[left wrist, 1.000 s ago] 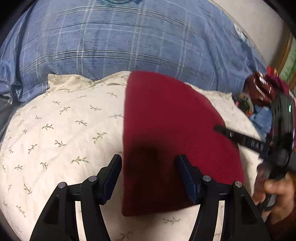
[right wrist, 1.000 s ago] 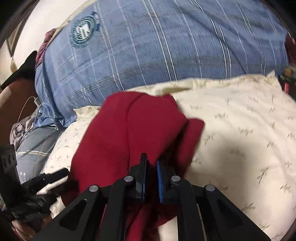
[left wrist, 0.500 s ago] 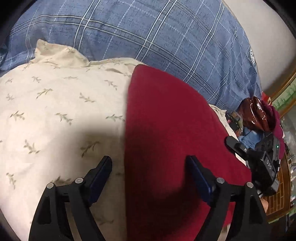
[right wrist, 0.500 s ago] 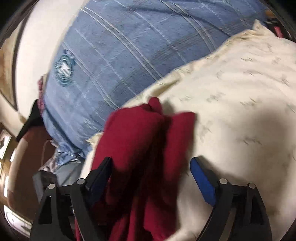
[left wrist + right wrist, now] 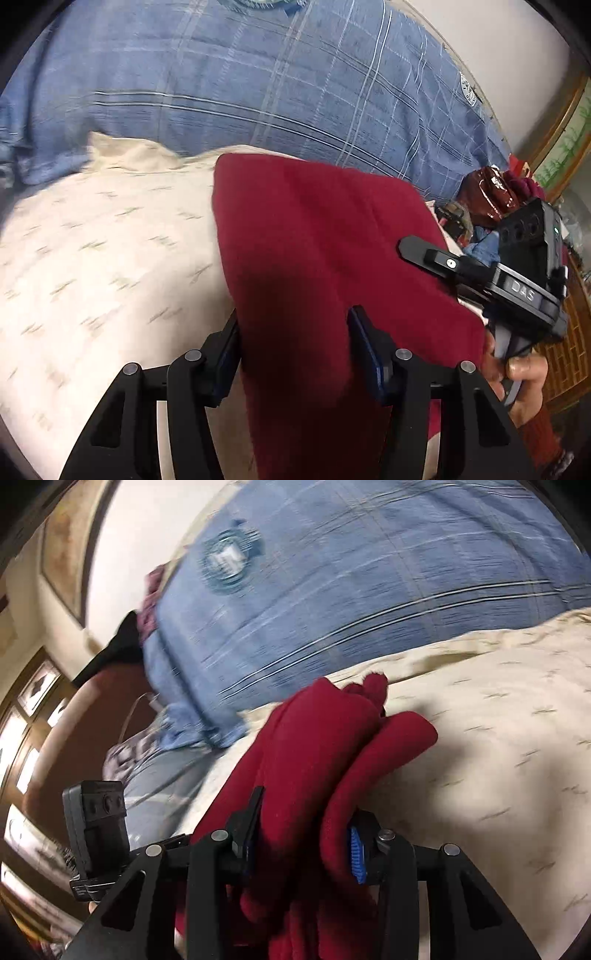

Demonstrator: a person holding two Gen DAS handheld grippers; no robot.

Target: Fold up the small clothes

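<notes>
A dark red garment point(image 5: 314, 251) lies folded on a cream leaf-print pillow point(image 5: 103, 266). My left gripper point(image 5: 293, 347) is open, its fingers straddling the garment's near part. In the right wrist view the red garment point(image 5: 317, 760) is bunched in thick folds between the fingers of my right gripper point(image 5: 301, 834), which is part open around the cloth. The right gripper point(image 5: 480, 273) also shows at the garment's right edge in the left wrist view, held by a hand.
A blue plaid cushion point(image 5: 258, 81) with a round logo point(image 5: 229, 563) stands behind the pillow. A pile of dark red and blue items point(image 5: 491, 195) lies at the right. A wooden frame point(image 5: 554, 129) and a wall are beyond.
My right gripper opened from shut, then moved forward so the bunched garment sits between its fingers. My left gripper narrowed a little around the garment's near part.
</notes>
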